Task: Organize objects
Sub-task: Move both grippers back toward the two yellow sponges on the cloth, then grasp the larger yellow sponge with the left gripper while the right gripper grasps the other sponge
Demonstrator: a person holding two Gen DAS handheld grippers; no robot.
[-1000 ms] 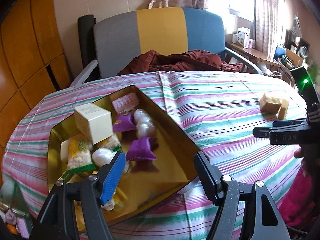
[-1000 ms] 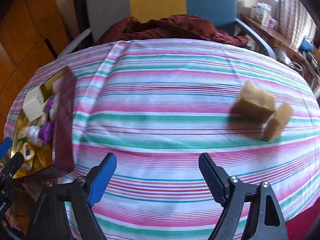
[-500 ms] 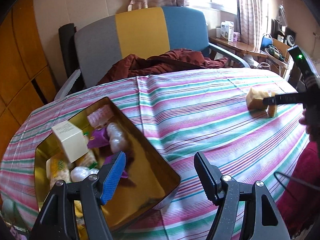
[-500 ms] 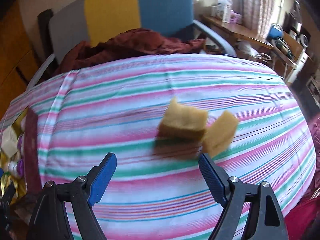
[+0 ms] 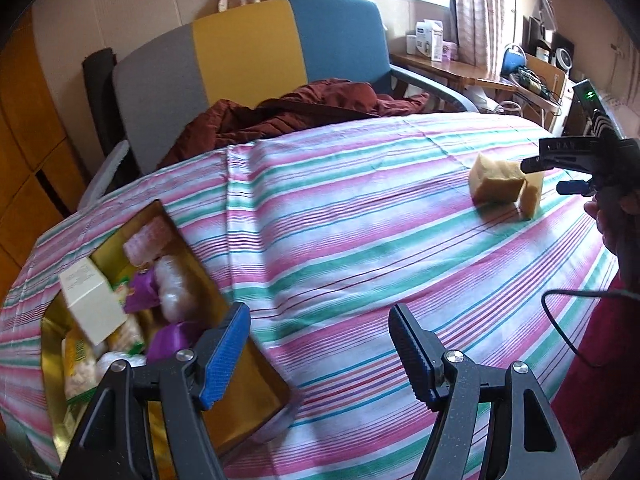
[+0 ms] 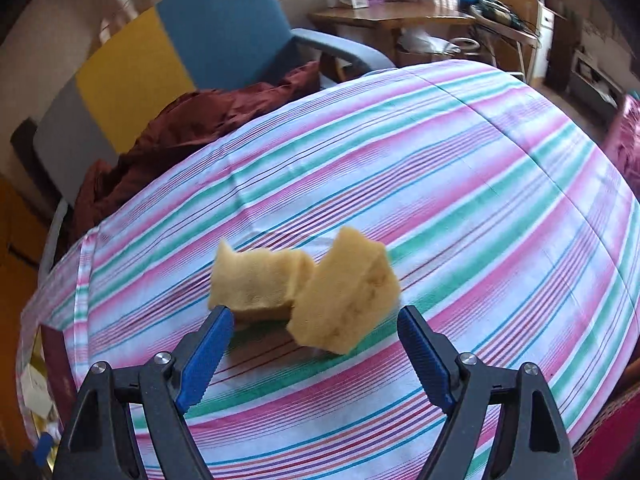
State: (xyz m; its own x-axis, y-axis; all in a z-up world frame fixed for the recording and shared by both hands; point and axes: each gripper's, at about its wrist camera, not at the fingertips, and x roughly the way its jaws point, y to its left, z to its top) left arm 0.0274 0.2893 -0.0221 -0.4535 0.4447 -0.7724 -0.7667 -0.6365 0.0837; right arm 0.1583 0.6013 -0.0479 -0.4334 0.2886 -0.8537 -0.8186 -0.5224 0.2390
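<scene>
Two yellow sponge pieces lie side by side on the striped cloth: a left sponge (image 6: 258,282) (image 5: 496,182) and a right sponge (image 6: 346,304) (image 5: 532,196). My right gripper (image 6: 316,338) stands open just short of them, nothing between its blue pads. In the left wrist view it shows as a dark tool at the right edge (image 5: 568,168), held by a hand. My left gripper (image 5: 320,348) is open and empty over the cloth, beside the right wall of a gold tin (image 5: 256,376). The tin holds a white box (image 5: 90,304), purple packets (image 5: 140,296) and wrapped snacks.
A grey, yellow and blue chair (image 5: 248,52) with a dark red garment (image 5: 304,112) stands behind the table (image 5: 360,240). A wooden desk (image 5: 448,68) with boxes is at the back right. A black cable (image 5: 568,320) hangs at the table's right edge.
The right gripper has swung right and rolled, so the sponges now sit just ahead of its jaws. The left gripper has shifted right off the tin, over the cloth.
</scene>
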